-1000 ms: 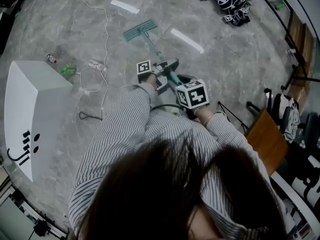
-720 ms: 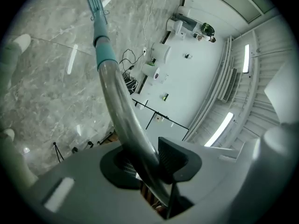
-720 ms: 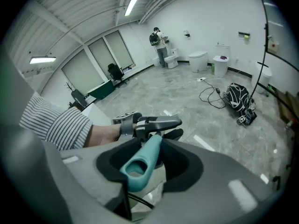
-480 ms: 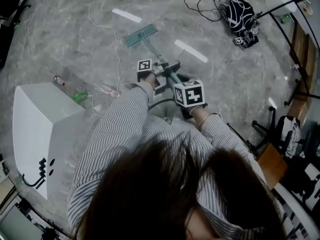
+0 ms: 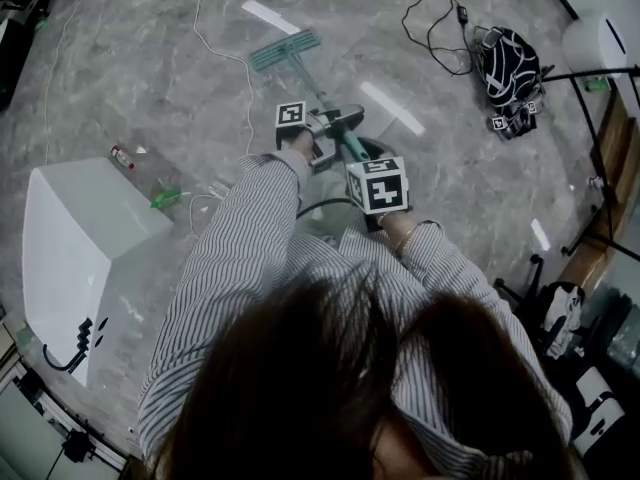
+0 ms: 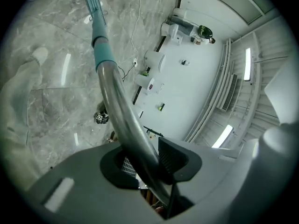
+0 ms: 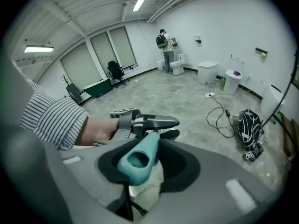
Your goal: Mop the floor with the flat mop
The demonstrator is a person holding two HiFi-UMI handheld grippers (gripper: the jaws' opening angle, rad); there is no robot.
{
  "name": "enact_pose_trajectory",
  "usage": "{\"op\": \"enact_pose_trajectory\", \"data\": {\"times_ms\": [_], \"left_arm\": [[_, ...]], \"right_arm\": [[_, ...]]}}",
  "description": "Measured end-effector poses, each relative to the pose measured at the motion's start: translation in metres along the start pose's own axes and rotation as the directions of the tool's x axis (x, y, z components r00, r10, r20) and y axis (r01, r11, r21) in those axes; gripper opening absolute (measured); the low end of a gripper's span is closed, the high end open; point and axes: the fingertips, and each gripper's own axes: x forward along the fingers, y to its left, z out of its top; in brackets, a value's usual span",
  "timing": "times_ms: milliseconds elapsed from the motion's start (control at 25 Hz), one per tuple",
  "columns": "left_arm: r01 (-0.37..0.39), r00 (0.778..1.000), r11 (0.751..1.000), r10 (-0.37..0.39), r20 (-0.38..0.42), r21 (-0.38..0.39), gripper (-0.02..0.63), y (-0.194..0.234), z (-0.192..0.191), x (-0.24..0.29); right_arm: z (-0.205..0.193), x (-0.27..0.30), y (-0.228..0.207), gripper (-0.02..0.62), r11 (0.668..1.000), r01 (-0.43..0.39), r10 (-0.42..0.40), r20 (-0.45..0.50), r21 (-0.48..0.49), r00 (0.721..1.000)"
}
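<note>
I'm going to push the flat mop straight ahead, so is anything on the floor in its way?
Nothing visible directly ahead, but a white cable lies close beside the mop head's left end.

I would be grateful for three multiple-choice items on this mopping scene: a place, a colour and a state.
1. Where is the mop head? A) flat on the floor B) in a bucket C) on a chair
2. The handle grip is: A) red B) teal C) yellow
3. The left gripper is: A) open B) shut on the mop shaft C) shut on a cloth
Answers: A, the head view shows it on the grey marble; B, the right gripper view shows it; B, its fingers clamp the metal shaft.
</note>
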Motion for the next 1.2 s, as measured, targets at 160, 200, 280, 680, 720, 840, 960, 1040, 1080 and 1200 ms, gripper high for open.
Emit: {"op": "enact_pose_trajectory", "data": {"times_ms": [160,200,280,680,720,840,960,1040,1080,1200], "left_arm": [[0.029,0.999,1.000,-0.029,0.023,-0.001,0.121,-0.040,0.070,0.017],[0.032,0.999,0.999,-0.032,0.036,-0.002,0.121,-0.049,0.088,0.020],[0.031,0.997,1.000,-0.031,0.068,-0.003,0.120,-0.064,0.125,0.025],[0.102,0.970,0.995,-0.102,0.221,0.011,0.123,-0.137,0.283,0.029],[0.121,0.963,0.993,-0.120,0.243,0.010,0.124,-0.144,0.296,0.026],[0.167,0.940,0.986,-0.159,0.303,0.001,0.127,-0.158,0.325,0.017],[0.202,0.920,0.979,-0.190,0.342,-0.001,0.129,-0.164,0.337,0.012],[0.231,0.911,0.973,-0.212,0.353,-0.011,0.130,-0.164,0.337,0.012],[0.241,0.908,0.970,-0.221,0.356,-0.015,0.121,-0.164,0.337,0.012],[0.259,0.901,0.966,-0.234,0.366,-0.019,0.115,-0.160,0.335,0.012]], "right_arm": [[0.069,0.040,-0.016,0.117,1.000,0.011,-0.011,0.025,-0.003,1.000],[0.085,0.051,-0.019,0.115,1.000,0.013,-0.013,0.028,-0.001,1.000],[0.115,0.074,-0.022,0.114,1.000,0.008,-0.007,0.019,-0.020,1.000],[0.249,0.168,-0.029,0.117,0.993,-0.048,0.050,0.011,-0.110,0.999],[0.260,0.176,-0.027,0.117,0.992,-0.053,0.055,0.017,-0.118,0.998],[0.283,0.193,-0.025,0.117,0.989,-0.059,0.062,0.023,-0.136,0.998],[0.292,0.201,-0.023,0.117,0.988,-0.063,0.066,0.016,-0.140,0.998],[0.292,0.200,-0.022,0.117,0.989,-0.064,0.066,0.017,-0.132,0.998],[0.290,0.200,-0.023,0.117,0.989,-0.063,0.066,0.016,-0.130,0.998],[0.284,0.202,-0.026,0.117,0.989,-0.061,0.064,0.012,-0.137,0.998]]}}
